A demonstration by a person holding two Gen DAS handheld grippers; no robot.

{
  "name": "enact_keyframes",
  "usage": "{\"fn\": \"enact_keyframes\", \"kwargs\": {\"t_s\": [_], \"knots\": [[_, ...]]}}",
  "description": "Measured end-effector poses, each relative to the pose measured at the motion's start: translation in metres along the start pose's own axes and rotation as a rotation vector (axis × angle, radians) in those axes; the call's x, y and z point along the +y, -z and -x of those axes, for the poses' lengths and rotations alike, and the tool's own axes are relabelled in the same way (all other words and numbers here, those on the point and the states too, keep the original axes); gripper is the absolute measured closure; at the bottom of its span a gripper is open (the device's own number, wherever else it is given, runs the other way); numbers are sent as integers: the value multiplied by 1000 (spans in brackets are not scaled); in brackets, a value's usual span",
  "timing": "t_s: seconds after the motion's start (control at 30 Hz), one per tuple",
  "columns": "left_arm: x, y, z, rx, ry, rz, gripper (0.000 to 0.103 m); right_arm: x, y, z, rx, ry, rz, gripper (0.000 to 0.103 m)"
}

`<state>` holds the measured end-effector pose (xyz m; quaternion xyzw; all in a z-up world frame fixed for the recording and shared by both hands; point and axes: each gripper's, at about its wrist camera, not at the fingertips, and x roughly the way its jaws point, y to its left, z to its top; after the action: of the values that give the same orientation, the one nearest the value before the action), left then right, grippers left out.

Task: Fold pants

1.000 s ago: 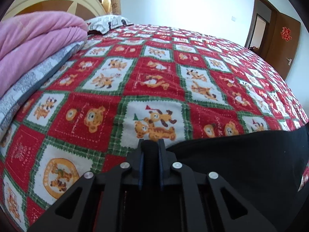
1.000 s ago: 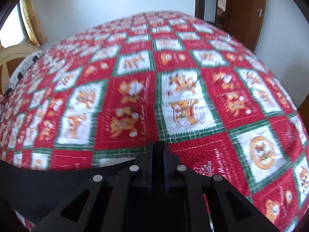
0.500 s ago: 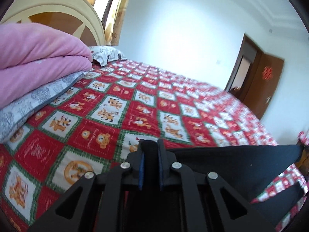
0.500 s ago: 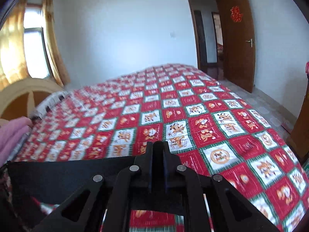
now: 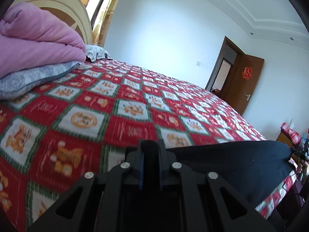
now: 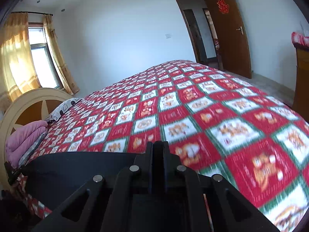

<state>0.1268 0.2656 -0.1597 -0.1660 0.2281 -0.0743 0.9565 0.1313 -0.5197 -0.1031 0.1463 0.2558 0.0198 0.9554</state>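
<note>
Red patchwork bed [image 5: 135, 119], pink quilt [image 5: 36, 44], pillows [image 5: 96, 52]

Left tongs [image 5: 150, 145], right tongs [image 6: 157, 145] clamped, raised.

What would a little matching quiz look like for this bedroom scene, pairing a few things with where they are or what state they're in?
Things:
1. black pants
2. pink quilt
3. wooden door
4. patterned pillow

Places or states:
A. swung open, with a red ornament on it
B. stretched between the left gripper and the right gripper, both shut on an edge
C. folded and stacked on a grey quilt near the headboard
D. lying at the head of the bed, just past the pink stack

Pairs: 1-B, 2-C, 3-A, 4-D
</note>
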Motion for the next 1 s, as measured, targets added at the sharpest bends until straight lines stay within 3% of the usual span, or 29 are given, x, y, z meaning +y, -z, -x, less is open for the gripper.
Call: {"fn": "enact_keyframes", "kwargs": {"t_s": [0.1, 0.3, 0.37, 0.4, 0.63, 0.8, 0.9, 0.97, 1.0], "knots": [[6, 15, 2, 35, -8, 1, 86, -7, 15, 6, 14, -5, -7, 94], [22, 29, 21, 23, -32, 51, 55, -8, 32, 13, 56, 3, 7, 91], [25, 30, 27, 16, -48, 58, 37, -8, 36, 17, 65, 10, 10, 88], [28, 31, 32, 5, -60, 59, 34, -9, 38, 20, 68, 16, 8, 84], [53, 33, 60, -15, -136, 101, 33, -18, 51, 49, 44, 81, -36, 79], [57, 36, 72, -4, -185, 132, 33, -12, 54, 83, -37, 144, -71, 79], [50, 34, 75, 11, -186, 155, 33, 12, 50, 91, -74, 116, -60, 79], [44, 34, 77, 22, -143, 194, 33, 40, 47, 88, -85, 70, -13, 77], [42, 35, 77, 27, -120, 215, 33, 56, 45, 85, -83, 45, 17, 67]]}}
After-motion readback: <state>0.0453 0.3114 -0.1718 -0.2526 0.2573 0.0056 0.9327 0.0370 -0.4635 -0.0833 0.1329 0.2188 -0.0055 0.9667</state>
